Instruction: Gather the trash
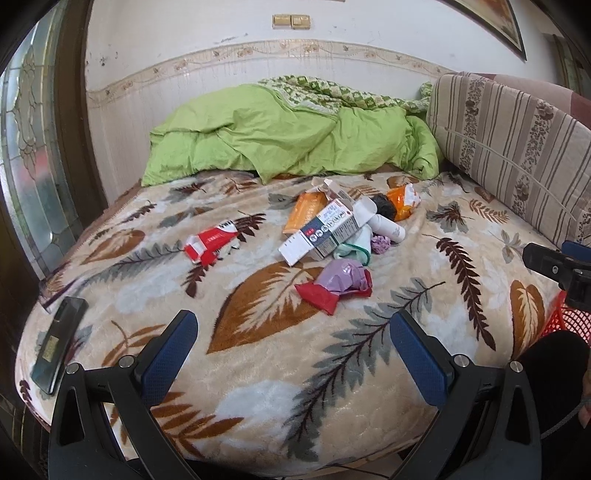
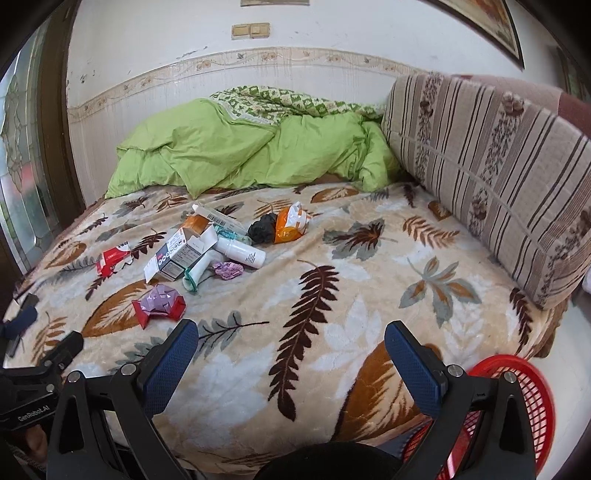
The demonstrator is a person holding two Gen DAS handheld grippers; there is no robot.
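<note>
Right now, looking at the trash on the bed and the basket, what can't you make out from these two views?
- Red basket: right wrist view, cut by the frame edge and the right gripper; its contents are hidden.
- White box: its print is too small to read in either view.
- Dark flat object at the bed's corner: left wrist view, partly behind the left gripper; unclear what it is.

- The place is a bedroom in a home.
- A bed (image 1: 295, 369) fills the room, covered by a plush blanket with a leaf pattern.
- A crumpled green quilt (image 1: 280, 144) lies at the far side against the wall.
- A long striped cushion (image 2: 491, 173) stands along the bed's right edge.
- The wall has a floral border strip (image 1: 258, 55), light switches (image 1: 291, 21) and a framed picture (image 2: 487, 22).
- A door with patterned glass (image 1: 29, 155) stands at the left.
</note>
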